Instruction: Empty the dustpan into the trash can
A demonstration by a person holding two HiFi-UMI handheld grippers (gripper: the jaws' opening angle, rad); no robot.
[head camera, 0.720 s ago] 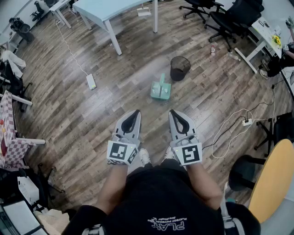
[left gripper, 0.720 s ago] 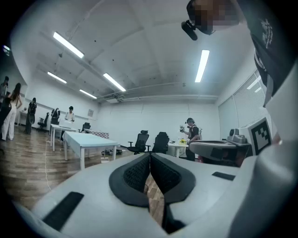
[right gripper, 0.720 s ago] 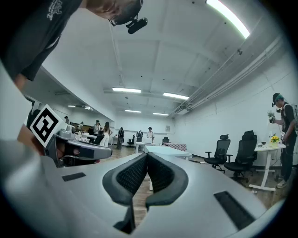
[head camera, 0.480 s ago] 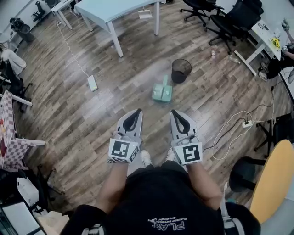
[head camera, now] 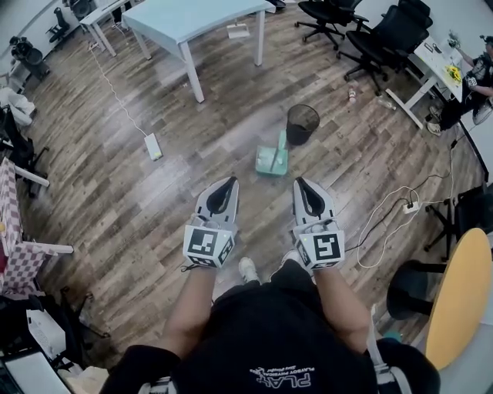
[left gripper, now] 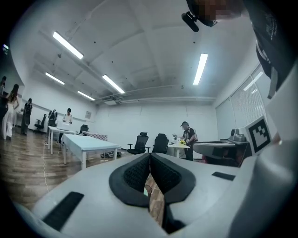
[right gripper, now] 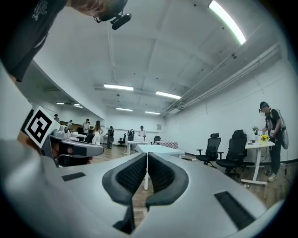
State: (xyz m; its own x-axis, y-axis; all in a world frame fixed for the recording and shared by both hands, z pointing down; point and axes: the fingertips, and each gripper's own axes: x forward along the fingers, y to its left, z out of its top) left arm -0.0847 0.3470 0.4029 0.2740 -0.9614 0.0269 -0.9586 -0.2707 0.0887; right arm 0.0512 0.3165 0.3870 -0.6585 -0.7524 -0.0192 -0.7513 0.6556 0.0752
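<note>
A pale green dustpan [head camera: 271, 160] stands on the wooden floor ahead of me, its handle pointing up toward the black mesh trash can [head camera: 302, 123] just behind it to the right. My left gripper [head camera: 229, 182] and right gripper [head camera: 300, 182] are held level side by side, short of the dustpan and apart from it. In the left gripper view the left gripper [left gripper: 150, 155] is shut with nothing between its pads. In the right gripper view the right gripper [right gripper: 147, 154] is likewise shut and empty.
A light blue table [head camera: 192, 19] stands far ahead on the left, and black office chairs [head camera: 385, 35] on the right. A white power strip [head camera: 152, 145] with its cord lies to the left. Another cable and strip [head camera: 412, 206] lie to the right. A person [head camera: 470, 73] sits at a desk.
The dustpan and trash can have drawn slightly nearer to the grippers as the person steps forward. Both grippers stay shut and side by side.
</note>
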